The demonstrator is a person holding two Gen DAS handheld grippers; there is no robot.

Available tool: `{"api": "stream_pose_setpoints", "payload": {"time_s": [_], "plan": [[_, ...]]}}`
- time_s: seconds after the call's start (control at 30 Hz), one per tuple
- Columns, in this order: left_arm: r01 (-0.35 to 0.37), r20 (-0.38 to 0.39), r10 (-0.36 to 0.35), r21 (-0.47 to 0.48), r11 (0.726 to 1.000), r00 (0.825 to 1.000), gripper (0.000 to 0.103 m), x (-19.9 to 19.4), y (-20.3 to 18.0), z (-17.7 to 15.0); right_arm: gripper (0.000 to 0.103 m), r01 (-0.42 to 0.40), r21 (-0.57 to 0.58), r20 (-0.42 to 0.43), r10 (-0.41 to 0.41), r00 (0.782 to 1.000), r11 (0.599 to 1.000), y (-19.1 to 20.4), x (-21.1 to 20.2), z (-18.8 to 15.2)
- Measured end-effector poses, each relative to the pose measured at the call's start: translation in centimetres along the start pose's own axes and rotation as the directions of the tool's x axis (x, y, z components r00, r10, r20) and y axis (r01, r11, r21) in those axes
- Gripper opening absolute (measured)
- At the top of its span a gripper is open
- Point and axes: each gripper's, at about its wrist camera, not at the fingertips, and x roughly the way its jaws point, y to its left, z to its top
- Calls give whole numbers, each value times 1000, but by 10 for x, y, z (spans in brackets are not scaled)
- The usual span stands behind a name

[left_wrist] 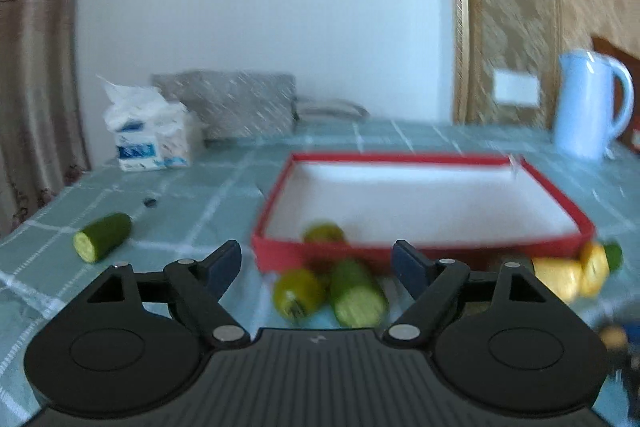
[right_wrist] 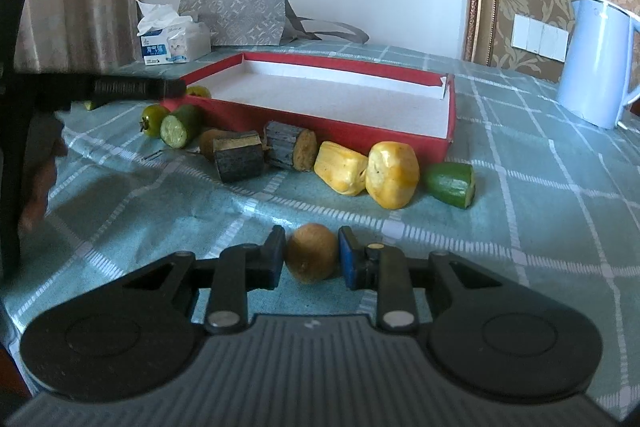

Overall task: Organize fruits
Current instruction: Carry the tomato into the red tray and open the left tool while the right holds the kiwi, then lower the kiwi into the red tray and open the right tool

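Note:
A red box [right_wrist: 328, 125] with a white inside lies on the checked green cloth; it also shows in the left wrist view [left_wrist: 420, 251]. Before it lie a green tomato [right_wrist: 153, 120], a cucumber piece [right_wrist: 180, 125], two dark bark-like chunks [right_wrist: 240, 157], two yellow jackfruit pieces [right_wrist: 390, 173] and another cucumber piece [right_wrist: 450, 183]. My right gripper [right_wrist: 311, 259] is shut on a brown kiwi [right_wrist: 311, 257] above the cloth. My left gripper [left_wrist: 316, 267] is open and empty, above a green tomato [left_wrist: 298, 291] and a cucumber piece [left_wrist: 356, 293]. A second green tomato [left_wrist: 324, 233] lies by the box.
A lone cucumber piece [left_wrist: 102, 237] lies left. A tissue pack [right_wrist: 174, 41] and a grey paper bag [right_wrist: 240, 15] stand at the back. A pale blue kettle [right_wrist: 600, 61] stands at the right. The left gripper's body [right_wrist: 120, 89] reaches in from the left.

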Motion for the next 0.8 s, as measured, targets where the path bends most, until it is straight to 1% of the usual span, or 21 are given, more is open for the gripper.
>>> {"api": "stream_pose_setpoints", "payload": {"time_s": [0.1,0.13,0.17,0.2,0.23,0.27,0.33,0.4,0.47,0.5,0.53,0.6,0.73,0.8], "plan": [[40,-65,-37,51,998,997,83,3,-7,-8,27,7,19,1,-7,1000,1000,-3,0,1],[50,-75,-45,60,997,996,83,3,-8,-9,27,6,21,0,-6,1000,1000,-4,0,1],[50,-74,-46,60,997,996,83,3,-8,-10,27,11,23,1,-11,1000,1000,-4,0,2],[54,-73,-50,52,997,996,84,3,-7,-10,27,15,22,1,-15,1000,1000,-5,-1,2],[71,-89,-67,41,997,994,87,5,-5,-11,27,16,20,-1,-16,1000,1000,-5,0,3],[97,-124,-93,26,995,988,91,9,-2,-12,27,17,21,-4,-17,1000,1000,-6,0,5],[137,-199,-138,-21,990,970,92,19,3,-14,27,14,27,-7,-14,1000,1000,-9,2,8],[140,-190,-144,-37,990,971,93,18,6,-15,27,26,25,3,-26,1000,999,-11,2,12],[144,-200,-150,-45,989,968,93,19,6,-17,27,28,31,15,-29,999,999,-15,1,18],[149,-204,-154,-38,988,967,99,19,5,-17,27,24,37,23,-25,999,999,-17,0,21],[156,-212,-159,-29,987,964,102,19,3,-18,27,17,39,30,-18,999,999,-19,-2,25],[147,-226,-142,5,989,964,103,20,-3,-19,27,16,32,52,-18,998,999,-21,-5,34],[146,-227,-140,7,989,964,103,20,-5,-19,27,73,6,109,-73,991,997,-29,-1,59],[144,-229,-137,11,990,964,103,20,-5,-19,27,97,-11,109,-96,989,995,-33,11,76]]}}
